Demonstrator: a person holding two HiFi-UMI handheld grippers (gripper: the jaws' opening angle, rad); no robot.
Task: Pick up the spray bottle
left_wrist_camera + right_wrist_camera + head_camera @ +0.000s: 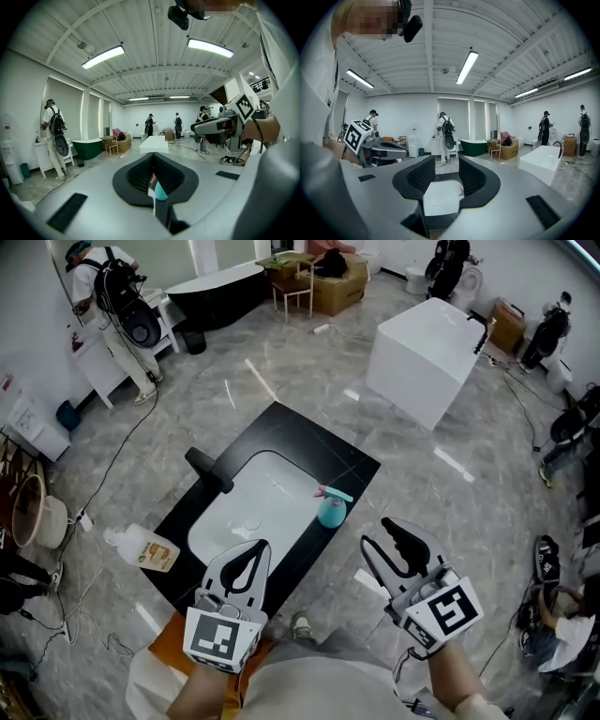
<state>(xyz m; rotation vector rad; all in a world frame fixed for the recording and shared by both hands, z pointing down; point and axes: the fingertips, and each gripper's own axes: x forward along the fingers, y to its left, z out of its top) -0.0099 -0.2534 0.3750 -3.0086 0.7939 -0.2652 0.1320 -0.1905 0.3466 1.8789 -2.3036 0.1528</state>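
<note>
- On the right-hand edge of the black table (323, 451), just beside the white sink (248, 512) set into it, the teal spray bottle (331, 510) is seen standing upright with its trigger head on top.
- Neither tool is in contact with the bottle, so the pick-up is judged not yet begun.
- The left tongs (259, 549) are held over the near edge of the table with the pads brought together and nothing between them. In the left gripper view the bottle is glimpsed only through the gap below the pads, well ahead.
- The right tongs (377, 534) are held apart and empty, off the table's right edge and near the bottle. In the right gripper view only the sink is seen through their gap.
- Because the open pair is on the bottle's side, the right tongs are judged to be meant for the grasp, and the closed left pair is kept clear of it.
- The rounded body is expected to slip if it is clamped off-centre, so a square approach from the open floor side is called for.
- A knock into the sink is the risk to be guarded against, since the bottle stands right by the rim.
</note>
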